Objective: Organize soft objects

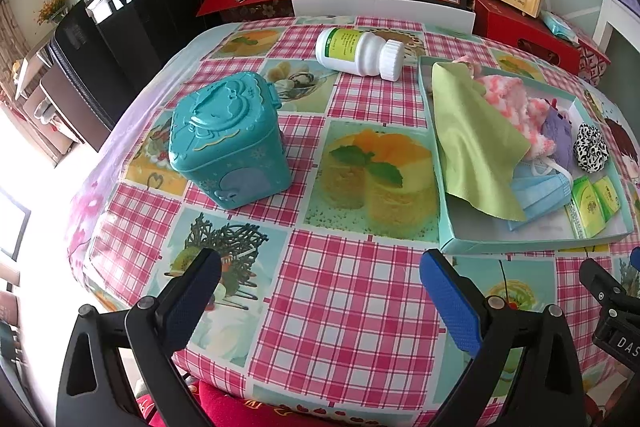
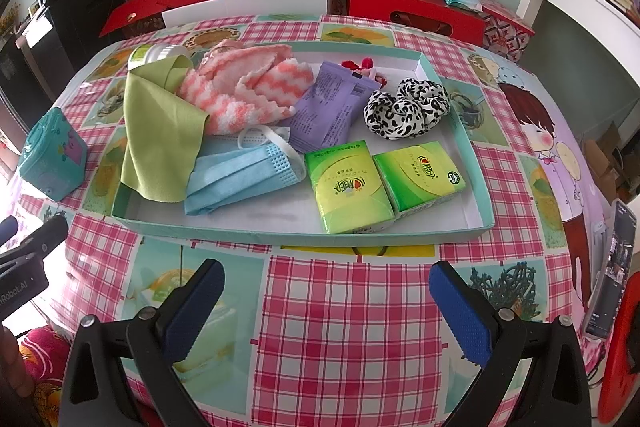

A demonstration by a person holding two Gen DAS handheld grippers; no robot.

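Green cloth (image 2: pixel 160 131) draped over tray (image 2: pixel 304 237) edge, both claws agape

The tablecloth (image 2: pixel 352 307) is pink-and-white check set with pale teal picture squares; the tray (image 2: pixel 304 237) is teal outside, white inside; the cloth (image 2: pixel 156 131) is plain lime green; the towel (image 2: pixel 244 87) is white with coral zigzag stripes; the mask (image 2: pixel 236 179) is light blue; the packet (image 2: pixel 328 107) is lilac; the scrunchie (image 2: pixel 406 107) is white with black spots; two tissue packs (image 2: pixel 384 183) are green and yellow; the tin (image 1: pixel 228 143) is teal; the bottle (image 1: pixel 360 51) is white with a green label; the gripper pads (image 2: pixel 460 311) are blue.
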